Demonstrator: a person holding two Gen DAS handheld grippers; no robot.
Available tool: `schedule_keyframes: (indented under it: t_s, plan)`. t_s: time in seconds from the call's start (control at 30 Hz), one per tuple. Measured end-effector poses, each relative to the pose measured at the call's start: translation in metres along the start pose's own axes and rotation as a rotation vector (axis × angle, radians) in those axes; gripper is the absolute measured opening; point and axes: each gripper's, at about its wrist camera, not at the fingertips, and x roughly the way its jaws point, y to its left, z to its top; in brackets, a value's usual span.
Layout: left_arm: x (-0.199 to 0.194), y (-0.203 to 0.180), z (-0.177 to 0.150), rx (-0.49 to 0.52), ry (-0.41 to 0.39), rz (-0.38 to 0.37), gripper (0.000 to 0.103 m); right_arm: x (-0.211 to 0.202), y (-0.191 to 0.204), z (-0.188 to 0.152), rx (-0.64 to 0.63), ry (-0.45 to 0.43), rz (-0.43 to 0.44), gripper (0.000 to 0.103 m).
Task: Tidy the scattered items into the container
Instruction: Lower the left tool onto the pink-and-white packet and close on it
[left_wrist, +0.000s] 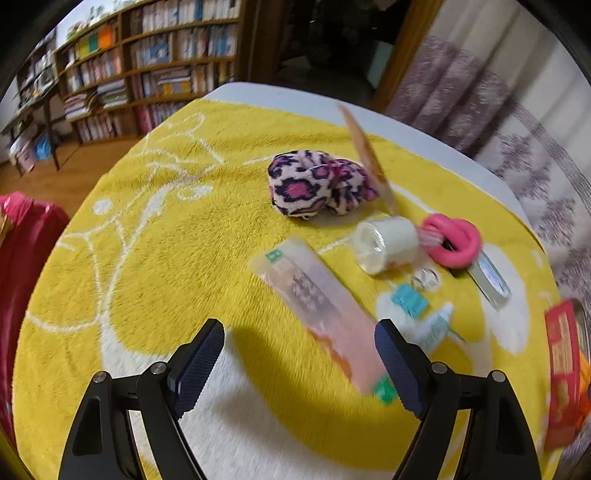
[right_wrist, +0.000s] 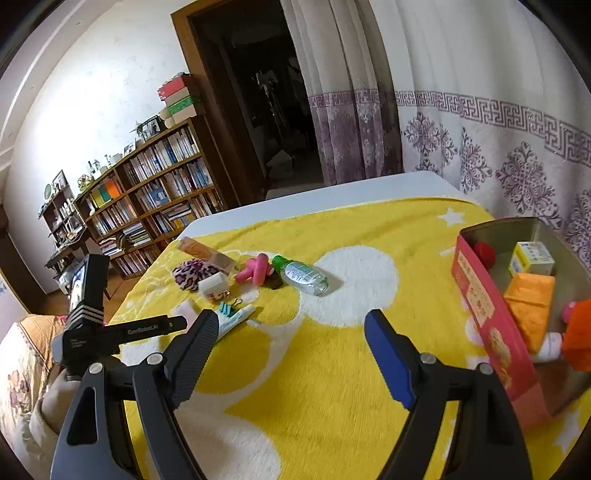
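In the left wrist view, the left gripper (left_wrist: 299, 336) fills the bottom of the frame with its jaws spread wide and nothing between them, above a yellow and white towel (left_wrist: 166, 240). A long translucent packet (left_wrist: 321, 314) lies slantwise in the centre; its lower end reaches down beside the right-hand finger, and whether they touch is unclear. Above it sits a rolled leopard-print cloth (left_wrist: 310, 184). To the right of centre a white roll (left_wrist: 384, 243) lies on its side, with a pink ring-shaped item (left_wrist: 458, 240) just beside it and a clear bottle (left_wrist: 489, 278) lower right of that. A teal binder clip (left_wrist: 410, 301) rests below the roll, near a small white tube (left_wrist: 436, 325). The red tin (left_wrist: 561, 369) shows at the right edge. The scattered things are blurred.

In the right wrist view, the right gripper (right_wrist: 291, 325) stands released at the bottom, jaws wide apart and empty over the towel (right_wrist: 332, 406). The red tin (right_wrist: 487, 314) sits open at the right of the frame, already holding an orange packet (right_wrist: 528, 306), a small yellow and white box (right_wrist: 532, 258) and a red item (right_wrist: 484, 251). The loose items cluster left of centre: the clear bottle (right_wrist: 304, 277), the pink item (right_wrist: 255, 271), the leopard cloth (right_wrist: 194, 275) and the white roll (right_wrist: 213, 285). The left gripper's body (right_wrist: 88, 317) appears at the left edge. A bookshelf (right_wrist: 155, 192) stands at the upper left.
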Motion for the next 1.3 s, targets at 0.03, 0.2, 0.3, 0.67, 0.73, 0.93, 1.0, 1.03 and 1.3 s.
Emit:
schedule_keyframes:
  t_s: [0.03,0.2,0.3,0.67,0.73,0.93,1.0,1.03,1.3]
  plan:
    - [0.004,-0.001,0.002,-0.008,0.001,0.006,0.085,0.004,-0.003,0.001,0.004,0.004,0.001,0.084]
    - [0.016,-0.010,0.004,0.036,-0.012,0.089,0.085,0.026,-0.012,0.002,0.021,0.049,0.006,0.084]
    - [0.017,-0.015,0.001,0.097,-0.027,0.114,0.086,0.036,-0.016,0.004,0.030,0.068,0.006,0.084]
    - [0.001,0.019,0.003,0.247,-0.003,0.105,0.086,0.045,-0.002,0.008,-0.020,0.091,-0.030,0.084]
    - [-0.001,0.026,0.002,0.229,0.011,0.074,0.086,0.046,0.002,0.008,-0.028,0.095,-0.031,0.084]
    - [-0.003,0.020,-0.007,0.247,0.026,0.010,0.086,0.046,0.017,0.002,-0.071,0.109,-0.026,0.084]
    - [-0.005,0.020,-0.010,0.239,0.031,-0.007,0.086,0.046,0.018,0.000,-0.069,0.112,-0.025,0.084]
    - [-0.006,0.019,-0.012,0.238,0.028,-0.010,0.086,0.046,0.017,0.000,-0.064,0.114,-0.024,0.084]
    - [-0.003,0.001,-0.018,0.354,-0.002,-0.104,0.086,0.042,0.011,-0.006,-0.039,0.117,-0.017,0.084]
